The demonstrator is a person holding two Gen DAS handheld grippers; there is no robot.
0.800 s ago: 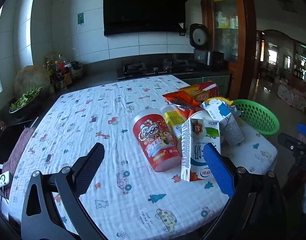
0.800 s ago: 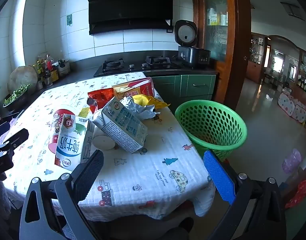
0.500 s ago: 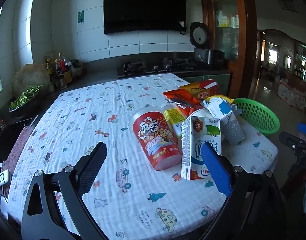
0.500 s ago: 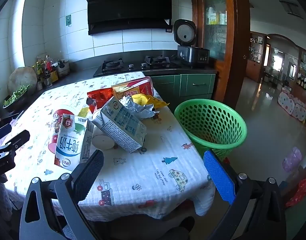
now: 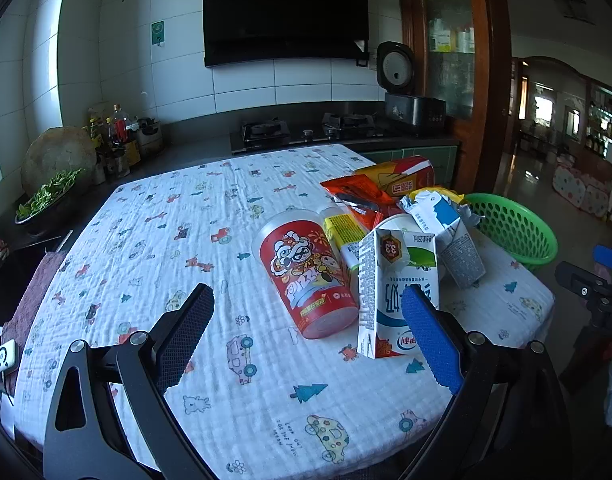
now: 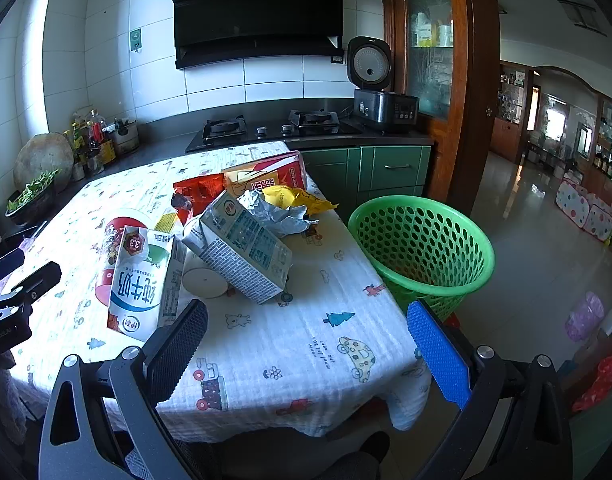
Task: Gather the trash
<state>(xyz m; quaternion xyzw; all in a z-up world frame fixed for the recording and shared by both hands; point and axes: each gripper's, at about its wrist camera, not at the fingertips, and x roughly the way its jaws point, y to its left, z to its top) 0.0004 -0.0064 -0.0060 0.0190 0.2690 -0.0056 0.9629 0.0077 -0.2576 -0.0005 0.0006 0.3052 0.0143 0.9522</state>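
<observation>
Trash lies piled on the right side of the cloth-covered table [image 5: 165, 220]. Nearest my left gripper [image 5: 306, 336] are a red printed cup [image 5: 306, 276] on its side and a white milk carton [image 5: 398, 292]. Behind them lie a blue-white carton [image 5: 446, 232], an orange snack bag [image 5: 358, 196] and an orange box [image 5: 402, 178]. The left gripper is open and holds nothing. My right gripper [image 6: 306, 354] hangs open over the table's near corner, short of the milk carton [image 6: 139, 284] and the tilted carton [image 6: 241, 248]. A green basket [image 6: 422, 244] stands beside the table's right edge.
A white cup [image 6: 203, 278], a crumpled foil wrapper [image 6: 273, 208] and a yellow wrapper [image 6: 293, 196] sit in the pile. Behind the table runs a counter with a gas hob [image 6: 265, 126] and a rice cooker [image 6: 382, 100]. Bottles and a bowl of greens [image 5: 45, 200] stand at far left.
The left gripper's pads stand slightly closer together than before. Nothing on the table has moved, and the right gripper has kept still.
</observation>
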